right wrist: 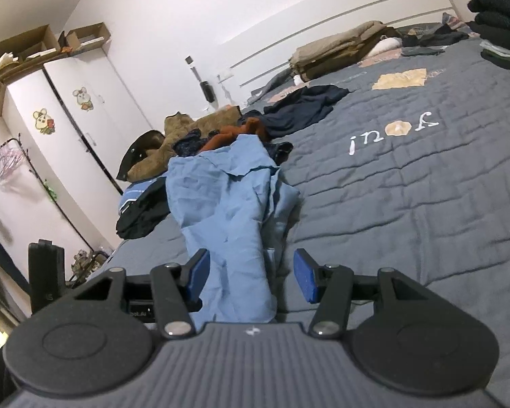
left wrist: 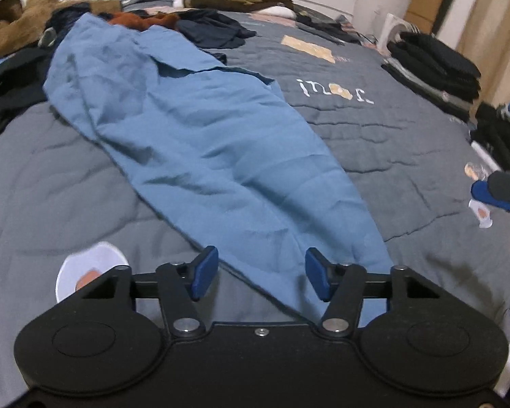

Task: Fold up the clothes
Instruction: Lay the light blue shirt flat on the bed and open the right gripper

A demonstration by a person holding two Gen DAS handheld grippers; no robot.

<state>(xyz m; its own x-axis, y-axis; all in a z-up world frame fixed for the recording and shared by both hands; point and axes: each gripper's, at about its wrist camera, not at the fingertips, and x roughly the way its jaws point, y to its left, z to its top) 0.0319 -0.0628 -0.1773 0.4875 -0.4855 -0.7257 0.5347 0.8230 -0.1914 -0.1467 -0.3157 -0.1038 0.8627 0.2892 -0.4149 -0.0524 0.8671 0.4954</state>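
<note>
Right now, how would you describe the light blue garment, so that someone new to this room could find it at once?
Look at the large grey quilt with white letters. The light blue garment lies stretched along it, from the heap of dark, brown and rust-coloured clothes at the far end toward the near edge. It is the only pale blue, spread-out piece; the others are darker and either heaped or folded.

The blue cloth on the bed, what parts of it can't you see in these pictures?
- Blue cloth, near end: left wrist view, hidden under the left gripper.
- Same cloth, near end: right wrist view, hidden behind the right gripper.
- Its far end: both views, bunched against the pile of clothes, shape unclear.
- Garment type: cannot tell.
</note>
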